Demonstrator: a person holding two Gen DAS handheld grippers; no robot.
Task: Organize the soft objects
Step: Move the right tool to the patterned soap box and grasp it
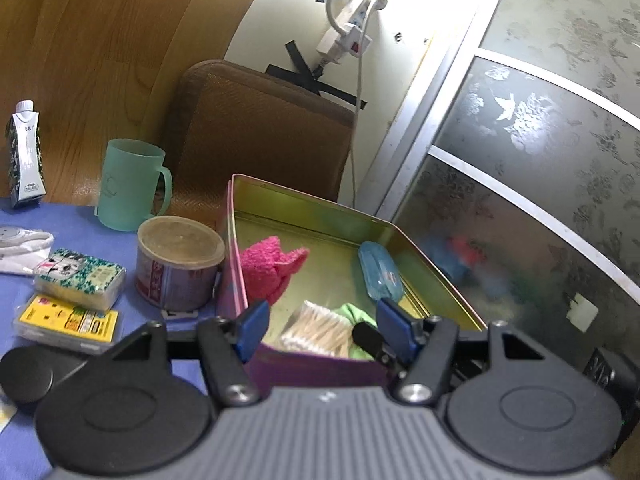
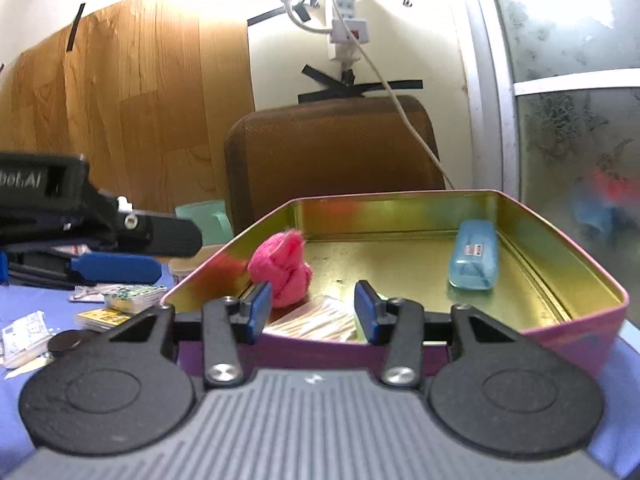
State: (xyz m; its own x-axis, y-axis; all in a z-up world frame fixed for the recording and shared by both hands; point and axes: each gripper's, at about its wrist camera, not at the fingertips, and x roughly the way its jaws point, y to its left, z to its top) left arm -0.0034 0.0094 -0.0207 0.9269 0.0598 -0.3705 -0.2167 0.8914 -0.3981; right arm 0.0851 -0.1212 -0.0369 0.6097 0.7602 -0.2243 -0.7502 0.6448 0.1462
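A pink-walled tin box (image 1: 236,240) with a gold inside stands on the blue table; it also shows in the right wrist view (image 2: 568,332). In it lie a fluffy pink cloth (image 1: 268,268) (image 2: 284,276), a pack of cotton swabs (image 1: 320,330) (image 2: 316,324), a green cloth (image 1: 356,314) and a blue plastic case (image 1: 380,272) (image 2: 474,260). My left gripper (image 1: 320,328) is open and empty at the box's near wall. My right gripper (image 2: 312,308) is open and empty at the same near wall. The left gripper's fingers (image 2: 116,268) show at the left of the right wrist view.
Left of the box stand a round can (image 1: 180,264), a green mug (image 1: 132,184), a drink carton (image 1: 24,152), a sponge pack (image 1: 80,276), a yellow card pack (image 1: 68,320) and a black disc (image 1: 26,374). A brown chair back (image 2: 332,156) and a glass door (image 1: 540,160) stand behind.
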